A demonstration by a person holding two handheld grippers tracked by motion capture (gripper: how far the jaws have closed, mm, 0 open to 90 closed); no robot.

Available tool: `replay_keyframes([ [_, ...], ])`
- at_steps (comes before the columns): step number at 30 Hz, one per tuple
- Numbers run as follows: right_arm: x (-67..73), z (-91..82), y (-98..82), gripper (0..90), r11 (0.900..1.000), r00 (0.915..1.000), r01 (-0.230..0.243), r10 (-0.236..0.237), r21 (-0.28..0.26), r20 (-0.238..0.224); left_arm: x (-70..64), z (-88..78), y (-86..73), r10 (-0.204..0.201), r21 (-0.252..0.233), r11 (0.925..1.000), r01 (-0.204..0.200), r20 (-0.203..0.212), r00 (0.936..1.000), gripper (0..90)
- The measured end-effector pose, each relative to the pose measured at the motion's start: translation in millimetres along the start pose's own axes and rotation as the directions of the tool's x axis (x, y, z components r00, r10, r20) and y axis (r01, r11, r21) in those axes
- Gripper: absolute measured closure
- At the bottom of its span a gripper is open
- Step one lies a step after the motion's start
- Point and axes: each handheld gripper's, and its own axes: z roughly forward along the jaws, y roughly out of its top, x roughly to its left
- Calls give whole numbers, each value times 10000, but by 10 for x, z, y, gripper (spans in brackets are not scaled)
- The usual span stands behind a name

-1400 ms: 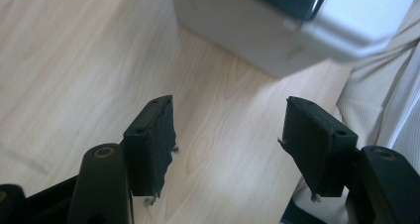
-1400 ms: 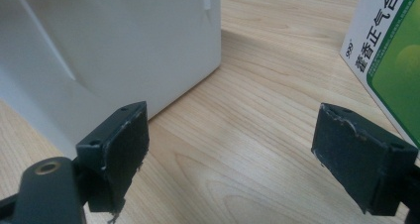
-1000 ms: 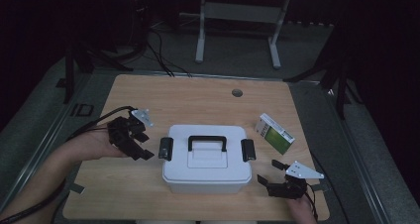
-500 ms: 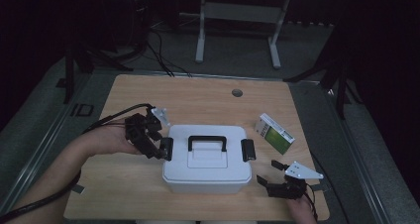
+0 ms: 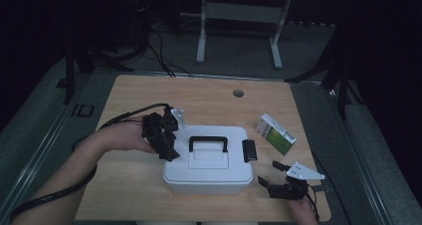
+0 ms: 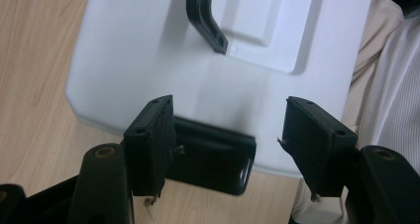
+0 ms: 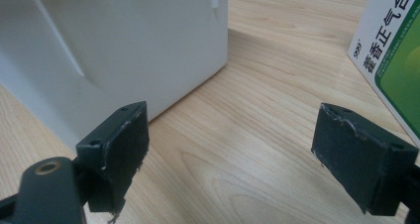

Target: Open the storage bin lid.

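so far nothing is undone: the white box (image 5: 208, 160) sits shut in the middle of the surface (image 5: 149, 93), its black handle (image 5: 208, 141) lying flat and both side latches down, and my left tool (image 5: 166, 144) hangs with its jaws apart around the left latch (image 6: 213, 159), not pressing it. my right tool (image 5: 278, 180) waits apart and empty at the box's right front corner, so both latches and the lid are left, i judge. nearby, the green-and-white carton (image 5: 275, 134) reads "999" with chinese characters including "正气".
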Motion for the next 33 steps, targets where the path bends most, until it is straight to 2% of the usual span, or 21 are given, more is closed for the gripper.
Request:
replay_keyframes([
  [11,6,-4,-4,141,10000,10000,12,-12,1,-41,-8,56,194,319,103,9994,-320,52,9995,397],
  [21,5,-1,-6,141,10000,10000,5,-5,7,-74,9,142,396,533,367,9978,-544,293,9981,399],
  [33,3,-6,-8,141,10000,9999,5,-5,-8,-104,20,193,608,897,563,9943,-902,116,9959,430],
])
